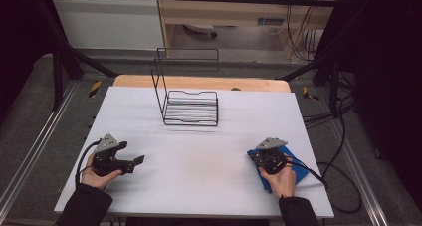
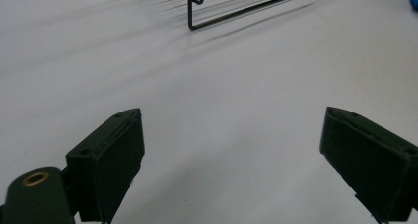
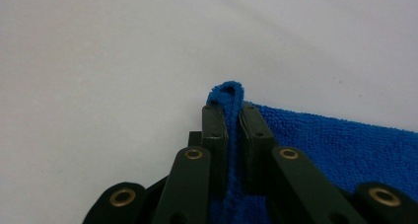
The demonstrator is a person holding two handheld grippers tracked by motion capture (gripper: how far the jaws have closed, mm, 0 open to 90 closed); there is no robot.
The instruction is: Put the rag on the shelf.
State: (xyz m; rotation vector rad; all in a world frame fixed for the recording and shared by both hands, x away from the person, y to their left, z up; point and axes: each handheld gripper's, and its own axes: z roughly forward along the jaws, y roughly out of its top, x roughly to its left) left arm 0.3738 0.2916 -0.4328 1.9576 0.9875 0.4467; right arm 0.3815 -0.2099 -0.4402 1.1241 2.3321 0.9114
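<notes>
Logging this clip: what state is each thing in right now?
Left tool: open, holding nothing, just above the table.
Right tool: shut on a pinched fold of the blue cloth.
Blue cloth: mostly flat on the table, edge bunched.
Wire rack: upright, empty.

I see a white worktop [image 1: 199, 161] carrying a black wire rack [image 1: 191, 106] toward twelve o'clock and a blue cloth [image 1: 293, 167] at four o'clock.

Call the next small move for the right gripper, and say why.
Probably a short lift. The right gripper is shut on a pinched fold of the blue cloth, the rest still flat on the white table. Raising it would free the cloth. The left gripper waits open, and the wire rack stands beyond.
</notes>
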